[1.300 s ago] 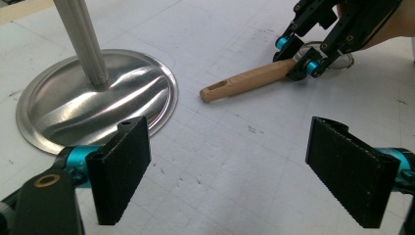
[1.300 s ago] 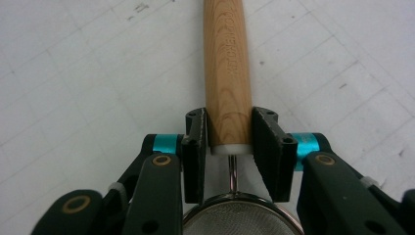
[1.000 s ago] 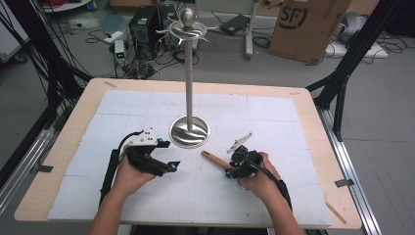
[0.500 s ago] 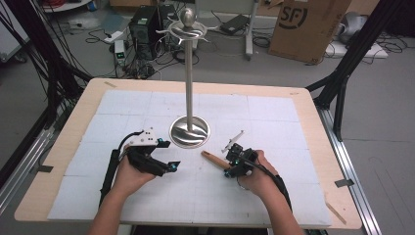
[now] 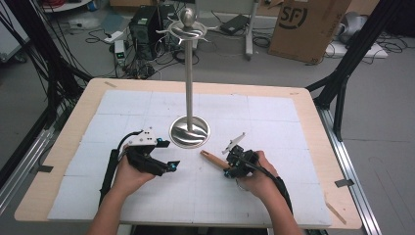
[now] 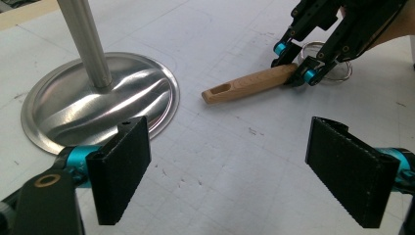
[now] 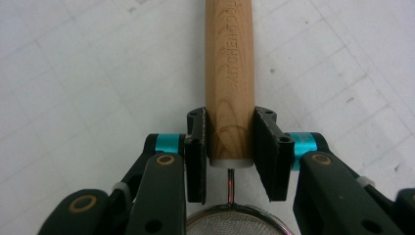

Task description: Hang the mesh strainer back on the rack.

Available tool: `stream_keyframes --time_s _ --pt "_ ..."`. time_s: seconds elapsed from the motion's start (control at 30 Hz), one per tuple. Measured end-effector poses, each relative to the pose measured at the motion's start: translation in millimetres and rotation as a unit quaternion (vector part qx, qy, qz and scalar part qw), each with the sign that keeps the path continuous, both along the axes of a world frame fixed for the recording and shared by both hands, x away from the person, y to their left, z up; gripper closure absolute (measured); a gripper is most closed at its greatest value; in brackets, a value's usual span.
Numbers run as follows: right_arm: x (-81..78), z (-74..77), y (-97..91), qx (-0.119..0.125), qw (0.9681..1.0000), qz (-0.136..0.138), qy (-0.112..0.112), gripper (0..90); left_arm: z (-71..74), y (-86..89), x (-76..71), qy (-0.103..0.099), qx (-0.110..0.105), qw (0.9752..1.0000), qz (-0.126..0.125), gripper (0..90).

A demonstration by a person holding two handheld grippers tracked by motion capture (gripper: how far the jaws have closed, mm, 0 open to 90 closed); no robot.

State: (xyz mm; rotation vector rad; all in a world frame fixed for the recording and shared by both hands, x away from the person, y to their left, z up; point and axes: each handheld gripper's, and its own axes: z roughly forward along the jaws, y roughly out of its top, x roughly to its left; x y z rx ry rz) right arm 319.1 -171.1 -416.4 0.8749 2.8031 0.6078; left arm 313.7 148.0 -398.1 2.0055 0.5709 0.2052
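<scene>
Two grippers sit low over the white bench [image 5: 293, 122]; the right gripper [image 7: 230, 147] has just been closing and now clamps both pads on the wooden handle [image 7: 229, 73] of a small mesh strainer [image 6: 337, 66], which lies flat on the bench just right of the metal stand [image 5: 190, 131]. The left gripper [image 6: 240, 171] hangs with its jaws spread wide and nothing between them, near the stand's round base and well apart from the handle.
</scene>
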Motion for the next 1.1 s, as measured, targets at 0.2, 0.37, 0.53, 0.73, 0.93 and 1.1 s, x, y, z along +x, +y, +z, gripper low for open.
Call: stream_keyframes --time_s 0.2,0.37,0.53,0.73,0.93,1.1 --pt "-2.4 6.5 -2.7 0.025 0.9995 -0.006 -0.016 68.8 1.1 1.4 -0.3 0.000 -0.002 1.0000 0.003 17.5" --pt "-5.2 16.4 -10.0 0.059 0.9976 -0.011 -0.036 68.8 1.2 1.8 -0.2 -0.001 -0.003 1.0000 0.001 17.5" --pt "-7.3 26.2 -17.6 0.093 0.9940 -0.018 -0.056 68.9 2.2 1.9 -0.9 -0.002 -0.004 1.0000 0.003 17.5" --pt "-8.4 36.0 -24.9 0.129 0.9890 -0.018 -0.070 68.8 2.3 2.1 -0.8 -0.002 -0.007 1.0000 0.003 17.4" --pt "-9.7 51.7 -29.2 0.154 0.9839 -0.013 -0.089 68.8 2.7 2.6 -1.0 -0.002 -0.008 1.0000 0.003 17.4" --pt "-10.9 67.9 -29.9 0.171 0.9791 -0.006 -0.110 68.8 3.5 3.7 -1.1 -0.004 -0.007 1.0000 0.004 17.4"
